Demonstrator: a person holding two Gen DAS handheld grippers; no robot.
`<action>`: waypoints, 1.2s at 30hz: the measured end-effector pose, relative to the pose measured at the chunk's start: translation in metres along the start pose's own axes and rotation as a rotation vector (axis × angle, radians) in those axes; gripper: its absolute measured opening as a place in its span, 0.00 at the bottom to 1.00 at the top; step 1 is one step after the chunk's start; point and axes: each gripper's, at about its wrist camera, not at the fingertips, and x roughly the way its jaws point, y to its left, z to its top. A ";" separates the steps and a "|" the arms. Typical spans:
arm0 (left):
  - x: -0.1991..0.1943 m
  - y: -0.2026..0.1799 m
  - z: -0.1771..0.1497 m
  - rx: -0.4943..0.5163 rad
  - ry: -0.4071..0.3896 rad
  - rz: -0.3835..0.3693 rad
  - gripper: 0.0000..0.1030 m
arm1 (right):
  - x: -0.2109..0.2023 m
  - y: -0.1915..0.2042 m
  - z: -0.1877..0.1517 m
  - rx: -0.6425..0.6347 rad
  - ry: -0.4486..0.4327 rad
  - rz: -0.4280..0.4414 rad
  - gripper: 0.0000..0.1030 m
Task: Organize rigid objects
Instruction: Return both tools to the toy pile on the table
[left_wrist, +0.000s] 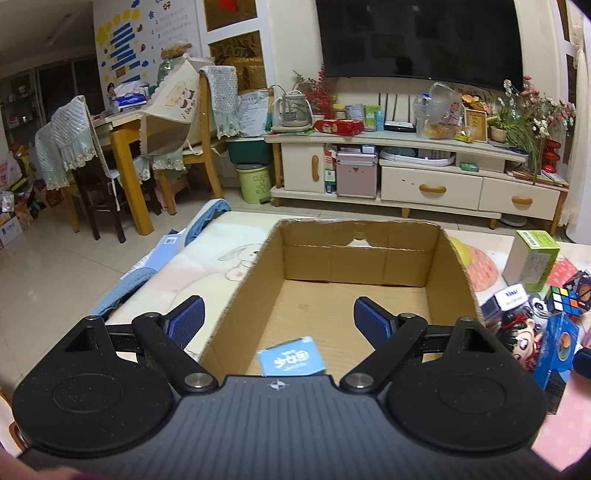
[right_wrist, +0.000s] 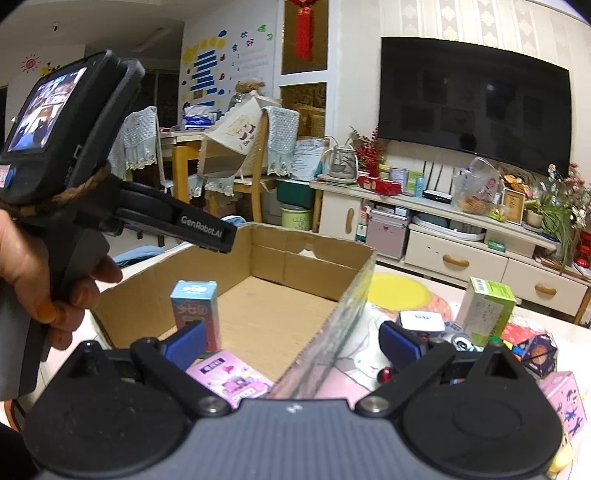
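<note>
Hovering over the cardboard box (left_wrist: 369, 295), the left gripper (left_wrist: 277, 318) has its fingers spread wide, gripping nothing; a small blue carton (left_wrist: 291, 356) stands below it inside. The right gripper (right_wrist: 291, 338), equally wide and empty, straddles the box's right wall above a pink carton (right_wrist: 232, 380). Farther right on the bench lie a Rubik's cube (left_wrist: 565, 298) and a green box (left_wrist: 533, 258).

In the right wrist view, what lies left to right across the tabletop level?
Hand holding the left tool → blue carton standing in the cardboard box → white-topped small box → green carton → pink box.
</note>
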 end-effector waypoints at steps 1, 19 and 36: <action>-0.001 0.000 -0.001 0.004 0.001 -0.007 1.00 | -0.001 -0.002 -0.001 0.004 0.001 -0.004 0.97; -0.028 -0.025 -0.015 0.131 -0.007 -0.107 1.00 | -0.030 -0.048 -0.029 0.090 -0.001 -0.083 0.99; -0.047 -0.040 -0.028 0.187 0.002 -0.295 1.00 | -0.051 -0.129 -0.070 0.170 -0.004 -0.326 0.99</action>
